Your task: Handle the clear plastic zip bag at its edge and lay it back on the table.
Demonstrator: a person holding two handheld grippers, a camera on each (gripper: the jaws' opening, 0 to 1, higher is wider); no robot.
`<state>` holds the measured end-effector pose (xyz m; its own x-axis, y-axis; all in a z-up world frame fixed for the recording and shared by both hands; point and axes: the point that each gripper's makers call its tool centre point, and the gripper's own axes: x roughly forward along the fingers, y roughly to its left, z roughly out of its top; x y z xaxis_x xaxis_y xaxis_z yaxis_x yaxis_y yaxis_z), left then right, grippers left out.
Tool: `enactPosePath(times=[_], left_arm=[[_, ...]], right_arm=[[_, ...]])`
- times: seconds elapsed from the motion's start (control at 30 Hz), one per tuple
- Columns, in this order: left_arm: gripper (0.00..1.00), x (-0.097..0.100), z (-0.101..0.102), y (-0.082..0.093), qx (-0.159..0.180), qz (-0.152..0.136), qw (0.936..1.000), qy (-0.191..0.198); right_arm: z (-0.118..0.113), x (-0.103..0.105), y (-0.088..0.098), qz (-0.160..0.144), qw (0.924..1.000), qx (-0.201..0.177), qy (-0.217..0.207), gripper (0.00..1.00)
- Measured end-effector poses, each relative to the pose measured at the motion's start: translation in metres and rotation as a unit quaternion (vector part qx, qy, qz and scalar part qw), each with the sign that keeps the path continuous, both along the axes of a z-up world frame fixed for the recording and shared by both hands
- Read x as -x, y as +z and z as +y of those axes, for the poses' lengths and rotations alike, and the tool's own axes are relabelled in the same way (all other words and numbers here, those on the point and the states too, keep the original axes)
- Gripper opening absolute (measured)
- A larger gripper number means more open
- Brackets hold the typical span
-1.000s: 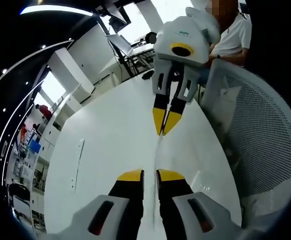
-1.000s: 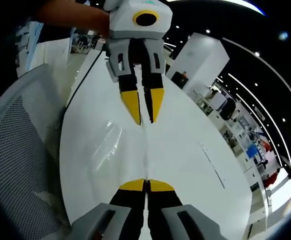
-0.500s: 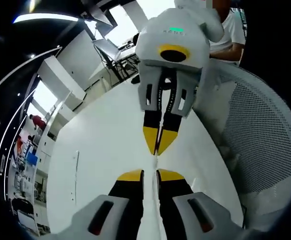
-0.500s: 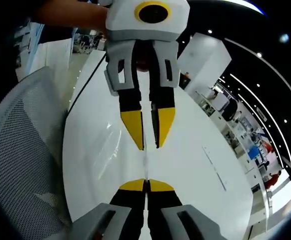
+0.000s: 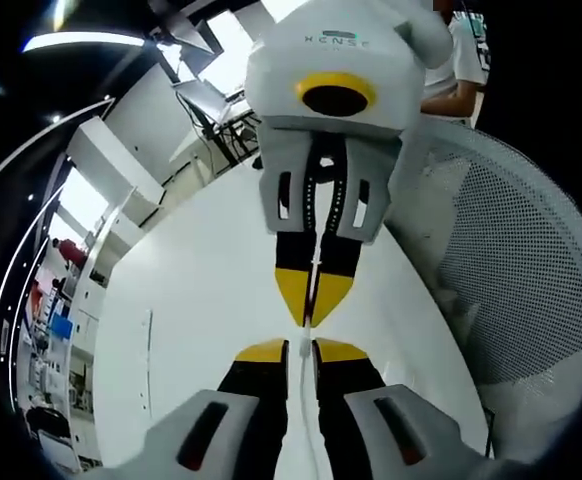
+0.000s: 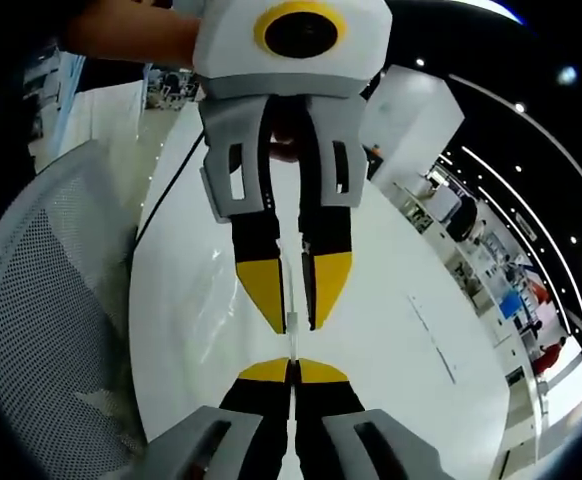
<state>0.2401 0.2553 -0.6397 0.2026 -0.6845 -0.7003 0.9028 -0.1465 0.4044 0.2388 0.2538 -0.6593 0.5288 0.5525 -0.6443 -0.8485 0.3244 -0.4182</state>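
The clear zip bag's edge point(image 5: 302, 385) runs as a thin pale strip between my two grippers, which face each other closely above the white table point(image 5: 191, 300). In the left gripper view my left gripper point(image 5: 300, 350) stands narrowly open, the strip passing through the gap. The right gripper point(image 5: 308, 317) is opposite, pinched on the strip. In the right gripper view my right gripper point(image 6: 293, 368) is shut on the bag edge point(image 6: 293, 322), and the left gripper point(image 6: 296, 322) straddles it with a small gap. The bag's body is hard to make out.
A white mesh chair back point(image 5: 516, 270) point(image 6: 41, 300) stands along one side of the table point(image 6: 401, 340). A person in a white shirt point(image 5: 468, 60) sits behind the right gripper. A bare forearm point(image 6: 131, 30) holds the left gripper. Desks and office furniture lie beyond the table.
The two grippers have come much closer together along the bag's edge; each looms larger in the other's view. The jaw gaps look the same as before.
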Motion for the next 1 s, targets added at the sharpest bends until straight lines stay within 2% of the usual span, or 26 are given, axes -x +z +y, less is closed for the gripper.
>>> enactPosePath(times=[0.53,1.0], left_arm=[[0.02,-0.0016,0.0023,-0.0082,-0.014,-0.002,0.9999,-0.005],[0.00,0.0008,0.0014,-0.0073,-0.011,0.000,0.9998,-0.015]], right_arm=[[0.0027,-0.0008,0.0038,0.004,1.0000,-0.006,0.001,0.00],[0.0016,0.0007,0.0049,0.010,0.9999,-0.005,0.003,0.00]])
